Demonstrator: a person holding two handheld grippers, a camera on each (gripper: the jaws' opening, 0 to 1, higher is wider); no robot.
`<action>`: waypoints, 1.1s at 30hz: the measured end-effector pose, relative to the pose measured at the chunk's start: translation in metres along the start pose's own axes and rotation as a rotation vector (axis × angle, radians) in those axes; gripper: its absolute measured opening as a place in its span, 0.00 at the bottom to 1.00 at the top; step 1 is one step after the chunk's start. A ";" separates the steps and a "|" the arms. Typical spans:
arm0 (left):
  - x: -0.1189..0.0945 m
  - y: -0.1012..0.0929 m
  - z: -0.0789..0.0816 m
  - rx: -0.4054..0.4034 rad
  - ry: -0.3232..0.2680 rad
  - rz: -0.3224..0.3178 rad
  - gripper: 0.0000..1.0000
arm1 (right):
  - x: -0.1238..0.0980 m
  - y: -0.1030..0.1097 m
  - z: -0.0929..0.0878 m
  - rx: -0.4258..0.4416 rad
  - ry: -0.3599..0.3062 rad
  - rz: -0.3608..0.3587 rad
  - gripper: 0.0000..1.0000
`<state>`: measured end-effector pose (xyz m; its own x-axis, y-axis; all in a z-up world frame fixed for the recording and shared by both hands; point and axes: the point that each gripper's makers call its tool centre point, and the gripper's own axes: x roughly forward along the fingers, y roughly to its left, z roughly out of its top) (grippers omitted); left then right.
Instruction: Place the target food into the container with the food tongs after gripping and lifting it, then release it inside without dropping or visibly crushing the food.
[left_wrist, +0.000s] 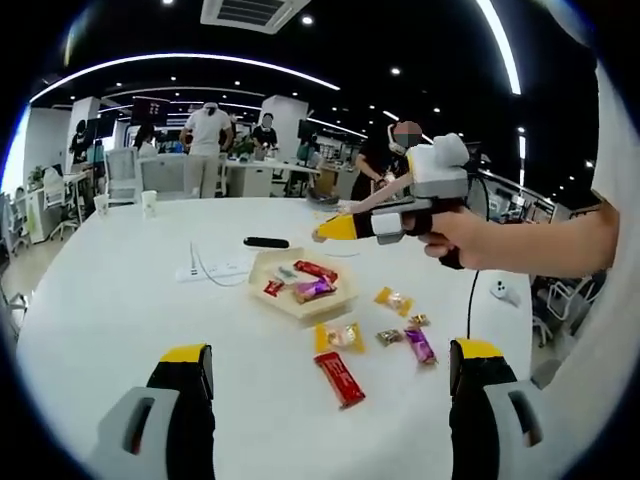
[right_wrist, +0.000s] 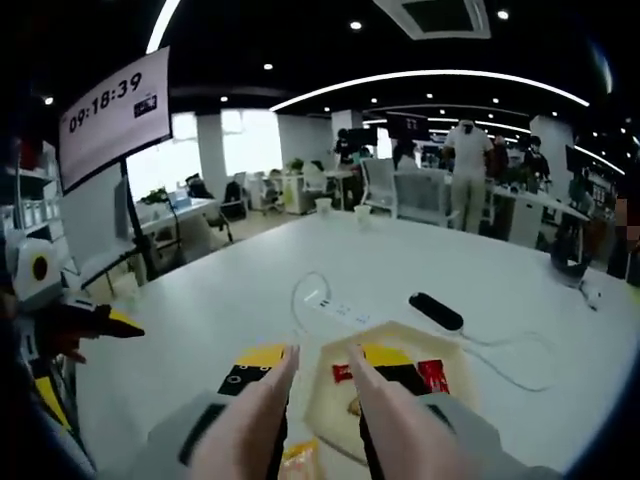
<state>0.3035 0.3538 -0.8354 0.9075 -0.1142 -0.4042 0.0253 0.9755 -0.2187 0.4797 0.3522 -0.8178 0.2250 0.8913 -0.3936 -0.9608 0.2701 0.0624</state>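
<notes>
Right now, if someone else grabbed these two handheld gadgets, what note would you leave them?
Left gripper: tongs open, empty, low over the table.
Right gripper: tongs open, empty, above the container.
Done: a few wrapped snacks lie in the container.
Left: loose snacks on the table beside it, including a red bar, a yellow pack and a purple pack.

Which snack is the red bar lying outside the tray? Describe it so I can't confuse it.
On the white table, find the pale hexagonal tray near the middle. The red bar lies on the tabletop nearer the camera than the tray. It is the long, all-red wrapper, next to a yellow packet.
</notes>
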 end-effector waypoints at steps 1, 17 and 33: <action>0.000 0.000 -0.001 -0.002 0.003 -0.001 0.99 | -0.002 0.000 -0.001 -0.004 0.003 0.002 0.26; 0.007 -0.002 0.002 0.005 0.006 -0.022 0.99 | -0.015 -0.001 -0.013 -0.005 0.022 0.006 0.27; 0.008 -0.006 -0.005 -0.001 0.016 -0.023 0.99 | -0.026 -0.013 -0.039 0.018 0.068 -0.005 0.27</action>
<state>0.3084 0.3464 -0.8421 0.8999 -0.1393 -0.4133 0.0456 0.9725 -0.2284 0.4804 0.3113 -0.8441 0.2175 0.8636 -0.4549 -0.9566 0.2811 0.0763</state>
